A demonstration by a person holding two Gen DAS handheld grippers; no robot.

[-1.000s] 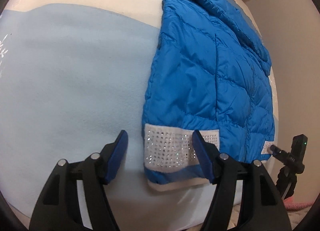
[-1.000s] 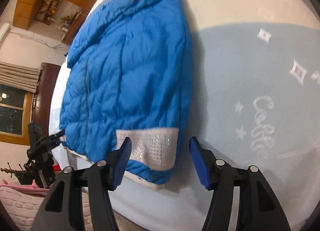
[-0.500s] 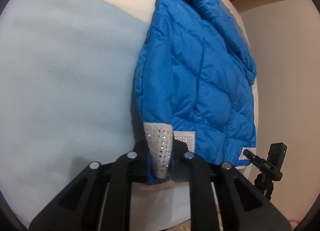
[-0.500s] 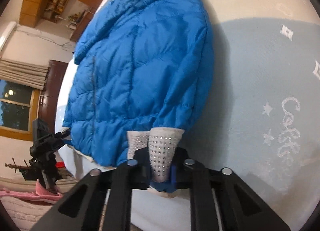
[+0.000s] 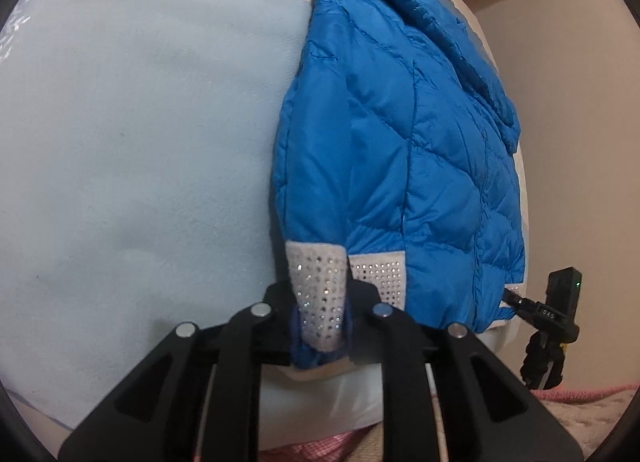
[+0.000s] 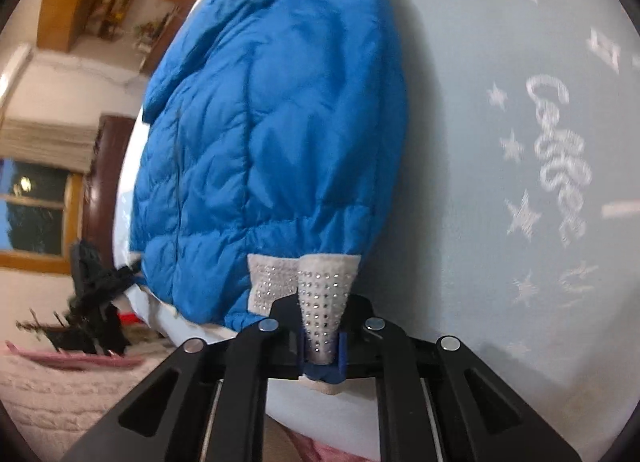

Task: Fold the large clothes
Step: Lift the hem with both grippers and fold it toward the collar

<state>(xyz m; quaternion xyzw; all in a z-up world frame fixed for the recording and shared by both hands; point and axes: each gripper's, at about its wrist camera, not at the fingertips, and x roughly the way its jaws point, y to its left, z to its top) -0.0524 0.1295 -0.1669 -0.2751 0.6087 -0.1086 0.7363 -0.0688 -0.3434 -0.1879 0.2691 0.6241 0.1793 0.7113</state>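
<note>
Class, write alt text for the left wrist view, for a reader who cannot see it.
The left gripper is shut on the studded white cuff of a blue quilted jacket, which lies on a pale blue blanket. A small black camera on a stand is at the right edge.

Home bedroom: bed w/ pale-blue blanket (image 6: 480,182), wood-framed window (image 6: 36,214), curtains, wall shelf.

Both the left gripper (image 5: 320,322) and right gripper (image 6: 319,342) are black linkages (silver round pivots) with blue pads.
</note>
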